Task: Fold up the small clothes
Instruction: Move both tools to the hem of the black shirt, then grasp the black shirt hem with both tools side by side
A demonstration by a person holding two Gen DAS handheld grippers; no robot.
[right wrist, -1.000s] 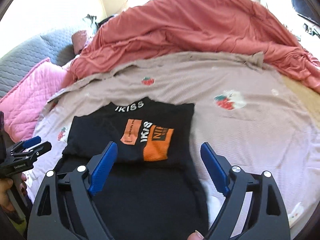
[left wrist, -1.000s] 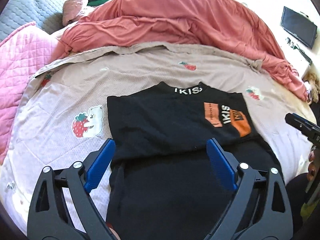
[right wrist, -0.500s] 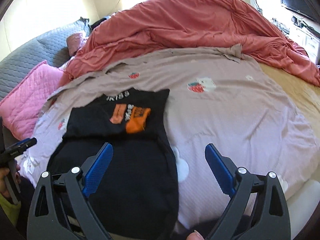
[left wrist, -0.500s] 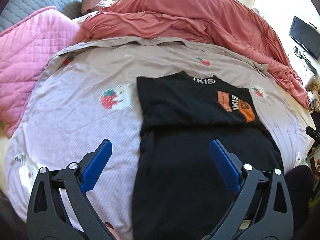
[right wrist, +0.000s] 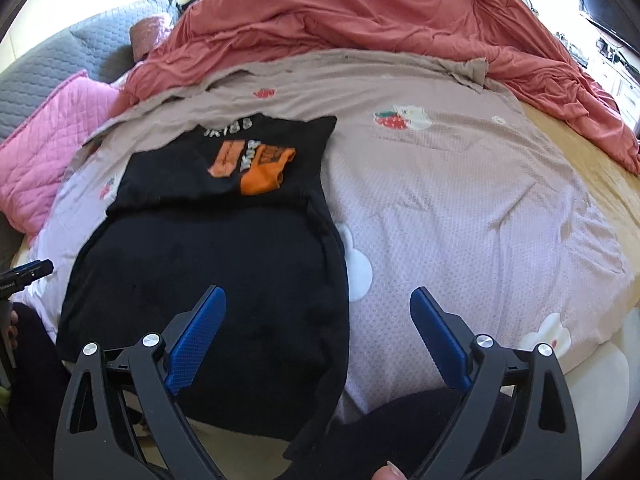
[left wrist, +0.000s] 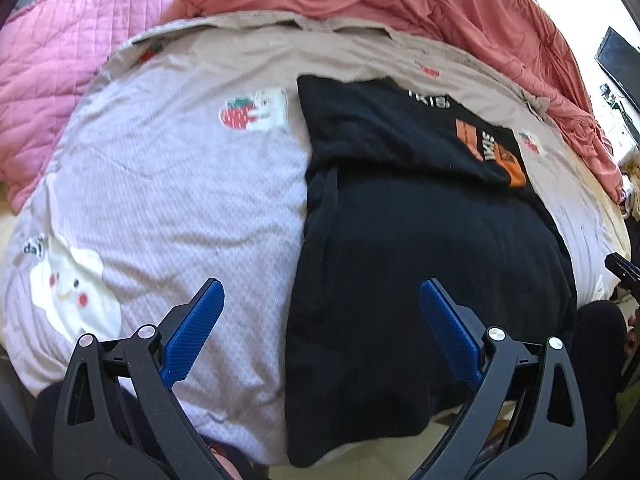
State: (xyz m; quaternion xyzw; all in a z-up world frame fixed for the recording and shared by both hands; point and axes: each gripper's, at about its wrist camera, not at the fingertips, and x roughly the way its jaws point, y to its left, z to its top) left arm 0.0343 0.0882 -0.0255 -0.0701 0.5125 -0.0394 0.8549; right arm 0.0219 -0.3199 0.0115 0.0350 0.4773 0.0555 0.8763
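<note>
A black shirt [left wrist: 420,264] [right wrist: 208,272] with an orange chest print lies flat on the bed, its upper part folded down over the body and its hem hanging over the bed's near edge. My left gripper [left wrist: 320,328] hovers open above the shirt's left edge near the hem, with nothing between its blue pads. My right gripper [right wrist: 318,328] stands open over the shirt's right edge near the hem, also empty. The tip of the right gripper shows at the far right edge of the left wrist view, and the left gripper's tip at the left edge of the right wrist view.
The shirt rests on a lilac bedsheet [left wrist: 160,200] [right wrist: 460,200] printed with strawberries and bears. A rumpled red duvet [left wrist: 400,0] [right wrist: 380,12] is heaped at the back. A pink quilted cushion [left wrist: 52,60] [right wrist: 44,148] lies to the left. A dark screen [left wrist: 620,64] stands right.
Both grippers have drawn back toward the near edge of the bed and spread apart, the left to the shirt's left side and the right to its right side. Both tilt further down.
</note>
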